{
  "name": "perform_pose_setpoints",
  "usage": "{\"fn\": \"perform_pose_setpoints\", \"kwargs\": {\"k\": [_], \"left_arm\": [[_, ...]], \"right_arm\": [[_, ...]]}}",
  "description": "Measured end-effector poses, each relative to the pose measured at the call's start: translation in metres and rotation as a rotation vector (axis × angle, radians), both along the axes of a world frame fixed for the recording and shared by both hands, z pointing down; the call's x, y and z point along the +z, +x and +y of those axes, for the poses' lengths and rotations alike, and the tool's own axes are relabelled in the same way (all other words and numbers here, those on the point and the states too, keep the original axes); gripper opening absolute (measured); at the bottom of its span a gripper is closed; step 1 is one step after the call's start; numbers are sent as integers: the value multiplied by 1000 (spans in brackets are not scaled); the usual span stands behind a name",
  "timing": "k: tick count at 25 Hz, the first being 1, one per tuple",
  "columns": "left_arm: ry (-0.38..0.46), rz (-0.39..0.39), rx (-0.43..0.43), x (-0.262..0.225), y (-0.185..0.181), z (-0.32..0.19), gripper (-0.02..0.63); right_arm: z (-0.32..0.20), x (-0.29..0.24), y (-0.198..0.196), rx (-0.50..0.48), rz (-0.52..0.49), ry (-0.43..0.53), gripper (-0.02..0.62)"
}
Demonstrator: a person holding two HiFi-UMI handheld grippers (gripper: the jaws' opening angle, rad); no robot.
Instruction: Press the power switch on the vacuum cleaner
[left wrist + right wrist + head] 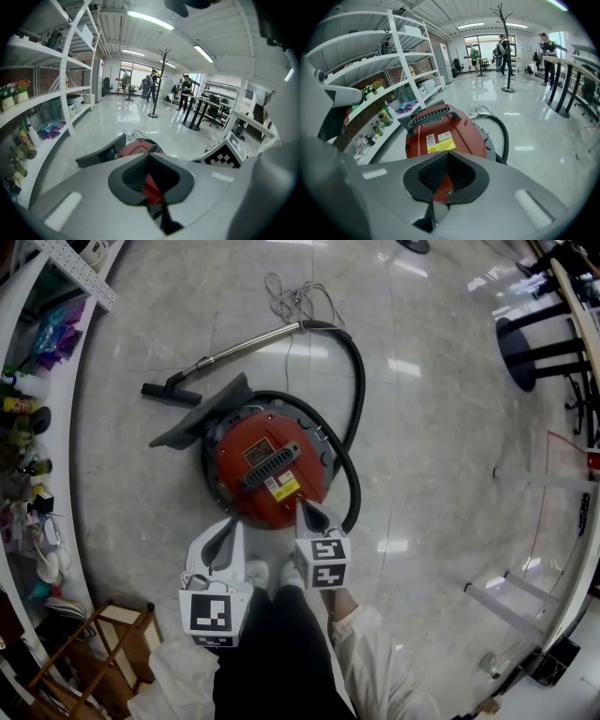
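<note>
Jaws of the right gripper (302, 509) are seen closed tip to tip with nothing held. The tip is placed at the near edge of the vacuum cleaner (267, 470), just below its yellow label (284, 488). Whether the housing is actually touched cannot be told, and the power switch itself cannot be made out.

The left gripper (232, 524) is likewise clenched and empty, and is held just off the vacuum cleaner's near left side. In its own view, part of the red body (140, 146) is seen beyond the closed tips (149, 155).

The vacuum cleaner is seen standing on the glossy floor (441, 427). A black hose (357, 381) is looped round its right side and joined beyond it to a metal wand (248, 341) ending in a nozzle (172, 393). A loose cord (291, 296) is seen farther beyond. Shelving (370, 70) is ranged well to the vacuum cleaner's left.
</note>
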State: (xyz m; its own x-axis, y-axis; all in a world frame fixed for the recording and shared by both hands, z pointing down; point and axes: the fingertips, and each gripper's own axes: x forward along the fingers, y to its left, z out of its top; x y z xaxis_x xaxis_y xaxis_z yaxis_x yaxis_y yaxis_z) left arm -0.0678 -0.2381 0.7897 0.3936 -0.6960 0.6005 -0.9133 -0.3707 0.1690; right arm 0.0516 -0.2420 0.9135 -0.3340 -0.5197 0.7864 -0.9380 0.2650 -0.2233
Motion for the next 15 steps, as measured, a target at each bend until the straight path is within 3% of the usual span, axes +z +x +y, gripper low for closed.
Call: {"fn": "perform_pose_setpoints", "kwargs": {"k": [15], "left_arm": [[-16, 0, -2, 5, 2, -4, 0]], "right_arm": [[0, 7, -7, -15, 7, -22, 0]]}}
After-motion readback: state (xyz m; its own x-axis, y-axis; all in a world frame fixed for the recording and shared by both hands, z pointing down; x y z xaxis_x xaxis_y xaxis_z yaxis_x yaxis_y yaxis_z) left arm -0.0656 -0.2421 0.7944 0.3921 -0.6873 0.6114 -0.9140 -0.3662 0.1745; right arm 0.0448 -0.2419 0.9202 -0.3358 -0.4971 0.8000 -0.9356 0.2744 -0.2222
